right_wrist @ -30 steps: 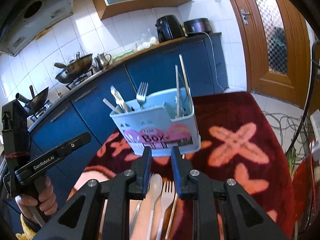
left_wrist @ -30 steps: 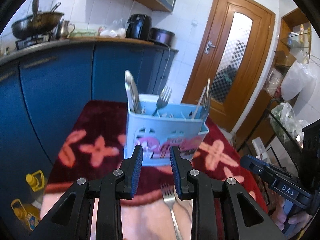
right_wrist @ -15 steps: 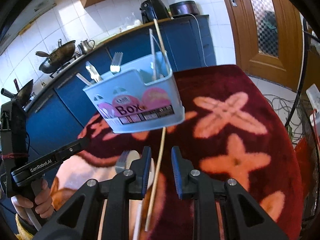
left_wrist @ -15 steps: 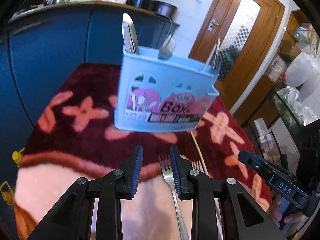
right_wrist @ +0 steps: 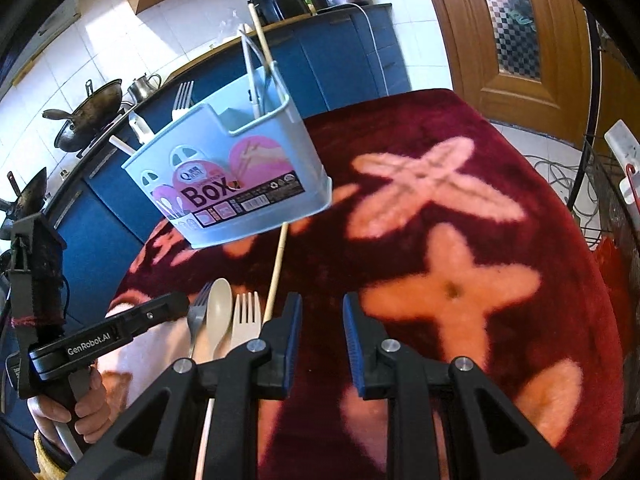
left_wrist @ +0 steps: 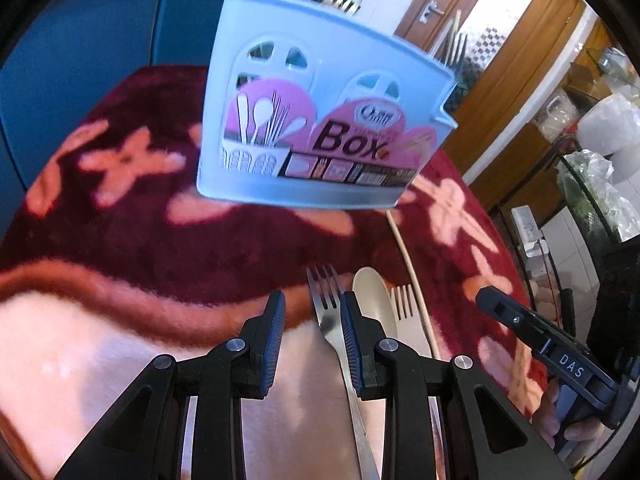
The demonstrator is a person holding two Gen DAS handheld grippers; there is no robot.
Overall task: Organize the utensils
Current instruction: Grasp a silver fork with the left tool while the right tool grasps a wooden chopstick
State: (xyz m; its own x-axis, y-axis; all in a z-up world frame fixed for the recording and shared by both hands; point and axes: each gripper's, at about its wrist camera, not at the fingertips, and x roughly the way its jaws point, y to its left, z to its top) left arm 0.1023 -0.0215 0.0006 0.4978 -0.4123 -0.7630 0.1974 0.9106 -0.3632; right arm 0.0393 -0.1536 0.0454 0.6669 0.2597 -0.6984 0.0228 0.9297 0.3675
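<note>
A light blue utensil box (left_wrist: 316, 120) with a pink "Box" label stands on the red flowered blanket (left_wrist: 120, 216); it holds forks, knives and chopsticks. It also shows in the right wrist view (right_wrist: 236, 184). On the blanket in front lie a metal fork (left_wrist: 332, 320), a cream spoon (left_wrist: 372, 296), a cream fork (left_wrist: 406, 312) and a chopstick (left_wrist: 412, 280). My left gripper (left_wrist: 313, 320) is open, its jaws on either side of the metal fork's neck. My right gripper (right_wrist: 319, 328) is open and empty, just right of the chopstick (right_wrist: 278, 268).
Blue kitchen cabinets (right_wrist: 340, 52) with a wok (right_wrist: 86, 116), a kettle and appliances stand behind. A wooden door (right_wrist: 516, 28) is at the right. Cables and a wire rack (right_wrist: 600, 200) lie past the blanket's right edge.
Both grippers have dropped and tilted down toward the loose utensils on the blanket. The left one now straddles the metal fork. The right one has shifted right of the chopstick.
</note>
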